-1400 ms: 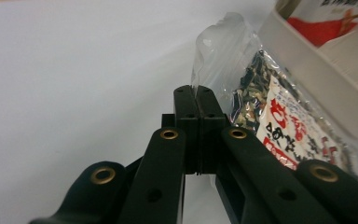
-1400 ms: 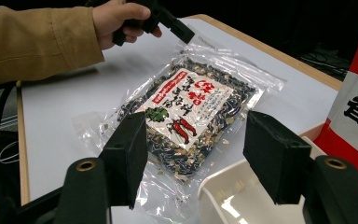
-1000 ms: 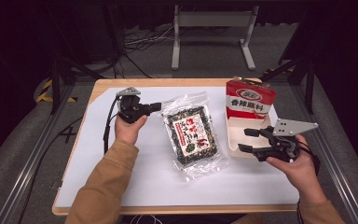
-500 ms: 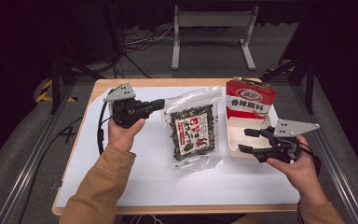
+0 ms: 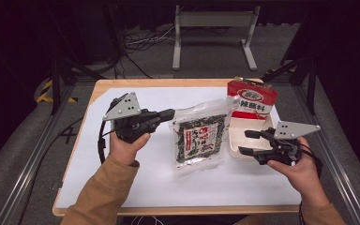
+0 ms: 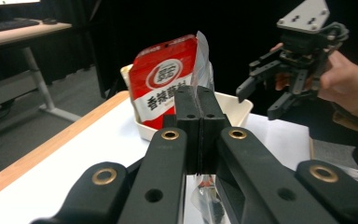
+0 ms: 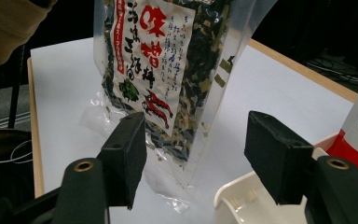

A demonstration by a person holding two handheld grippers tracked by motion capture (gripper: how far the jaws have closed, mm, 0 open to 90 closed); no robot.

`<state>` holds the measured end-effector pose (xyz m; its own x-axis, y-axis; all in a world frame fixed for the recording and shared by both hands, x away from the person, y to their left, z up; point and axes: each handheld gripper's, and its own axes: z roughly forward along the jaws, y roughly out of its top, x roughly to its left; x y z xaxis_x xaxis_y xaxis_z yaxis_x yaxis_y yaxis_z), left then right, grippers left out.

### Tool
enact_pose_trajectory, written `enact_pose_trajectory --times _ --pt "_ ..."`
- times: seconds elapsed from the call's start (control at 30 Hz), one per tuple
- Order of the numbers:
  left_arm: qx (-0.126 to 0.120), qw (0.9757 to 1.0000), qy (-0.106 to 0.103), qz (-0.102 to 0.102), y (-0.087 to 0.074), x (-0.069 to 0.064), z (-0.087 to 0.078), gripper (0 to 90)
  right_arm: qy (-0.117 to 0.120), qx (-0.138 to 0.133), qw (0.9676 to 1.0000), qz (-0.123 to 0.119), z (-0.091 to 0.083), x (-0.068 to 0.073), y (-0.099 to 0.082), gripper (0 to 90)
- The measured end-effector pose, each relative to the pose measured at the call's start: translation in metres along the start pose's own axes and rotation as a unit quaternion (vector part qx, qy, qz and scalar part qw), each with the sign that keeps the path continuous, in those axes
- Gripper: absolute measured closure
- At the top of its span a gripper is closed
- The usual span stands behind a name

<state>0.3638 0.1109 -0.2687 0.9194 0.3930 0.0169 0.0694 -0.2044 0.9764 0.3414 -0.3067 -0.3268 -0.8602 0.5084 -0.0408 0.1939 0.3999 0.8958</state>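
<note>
In the middle of the high view, we see the left claw [image 5: 168,114] clamped on the upper left corner of a clear seaweed packet [image 5: 200,140], which hangs tilted from that grip with its lower end against the white bench [image 5: 136,187]. In the left claw's own view the two black jaws meet flat together, with the packet's clear film [image 6: 201,60] standing up just behind them and more of it [image 6: 205,198] showing below. We hold this claw at the centre left of the high view, its grey plate on top.

At the right of the high view, the right claw [image 5: 244,142] rests in our other hand with its jaws spread apart and nothing between them; it points toward the packet's right edge but stays apart from it. Its own view shows the wide gap between the pads [image 7: 126,154] and the packet [image 7: 163,74] beyond.

Toward the upper right, a red snack bag [image 5: 251,98] stands upright in a white tray [image 5: 238,140], just to the right of the seaweed packet. The left claw's view shows that red bag [image 6: 165,81] in the tray [image 6: 230,105] with the right claw [image 6: 261,95] farther off.
</note>
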Motion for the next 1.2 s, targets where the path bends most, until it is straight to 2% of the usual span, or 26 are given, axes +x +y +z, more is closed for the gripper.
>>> enact_pose_trajectory --times 0.13,0.23,0.47,0.6,0.7,0.77,1.2 --pt "-0.001 0.9999 -0.012 0.010 0.003 -0.006 -0.001 90.0 0.005 0.003 1.0000 0.004 0.001 0.001 0.001 37.1" --pt "-0.001 0.9996 -0.024 0.012 0.004 -0.009 -0.001 90.0 0.011 0.007 0.9999 0.005 0.005 0.001 0.003 37.2" --pt "-0.002 0.9992 -0.037 0.016 0.006 -0.013 -0.003 90.0 0.020 0.015 0.9997 0.004 0.014 0.000 0.009 37.1" --pt "-0.002 0.9988 -0.044 0.021 0.007 -0.017 -0.003 90.0 0.032 0.017 0.9993 0.005 0.022 -0.001 0.013 36.7" --pt "-0.001 0.9986 -0.048 0.022 0.008 -0.018 -0.003 90.0 0.055 0.007 0.9984 0.014 0.027 -0.005 0.014 37.1" --pt "-0.001 0.9984 -0.051 0.024 0.008 -0.019 -0.004 90.0 0.060 0.005 0.9981 0.013 0.029 -0.007 0.014 38.4" --pt "-0.001 0.9977 -0.062 0.026 0.008 -0.021 -0.004 90.0 0.081 0.011 0.9963 -0.027 0.045 0.000 0.024 44.4"
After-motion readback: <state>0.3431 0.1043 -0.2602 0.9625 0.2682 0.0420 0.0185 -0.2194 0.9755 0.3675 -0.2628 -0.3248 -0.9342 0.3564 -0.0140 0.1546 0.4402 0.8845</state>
